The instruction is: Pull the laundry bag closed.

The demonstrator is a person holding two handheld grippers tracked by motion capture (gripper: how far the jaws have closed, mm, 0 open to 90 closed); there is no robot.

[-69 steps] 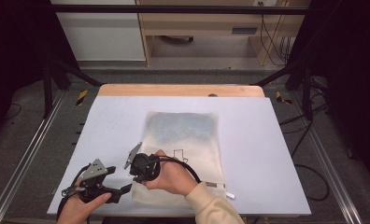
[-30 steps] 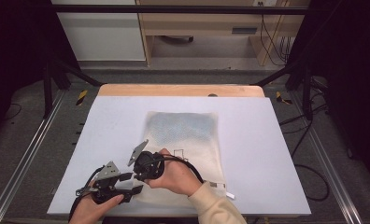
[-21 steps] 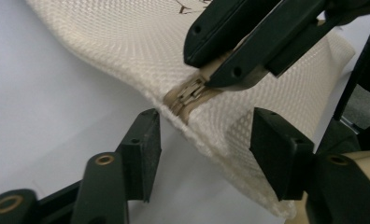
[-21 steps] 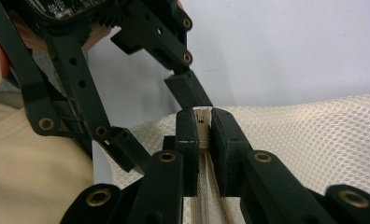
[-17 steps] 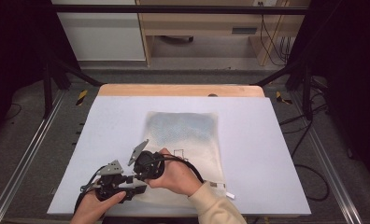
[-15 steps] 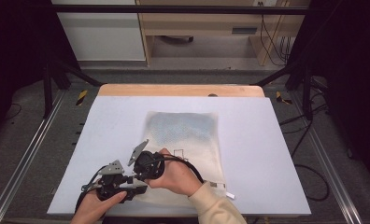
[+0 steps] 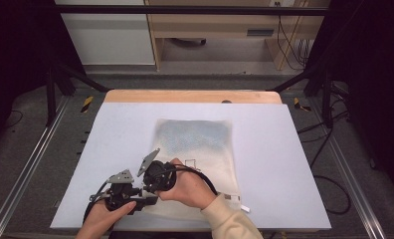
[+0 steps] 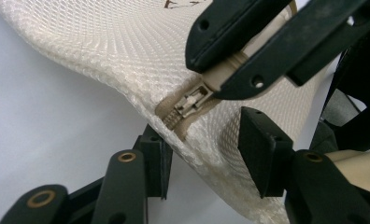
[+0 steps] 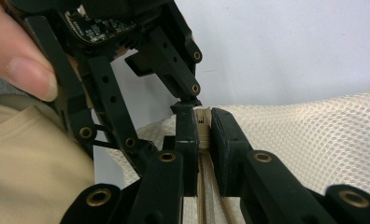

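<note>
At near edge, left gripper (image 7: 135, 191) moved closer to mesh bag (image 7: 197, 149)

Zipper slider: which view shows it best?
Left gripper view: the slider sits close and sharp at the mesh bag's corner, its tab pinched by the right tool. The right gripper view shows just zipper tape between shut jaws. High view: hands hide it.

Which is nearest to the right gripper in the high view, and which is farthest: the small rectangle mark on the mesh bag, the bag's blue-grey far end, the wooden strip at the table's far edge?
From the right gripper:
1. Rectangle mark, just beside it, on the mesh bag.
2. Blue-grey far end, further up the bag.
3. Wooden strip, at the table's far edge.
</note>
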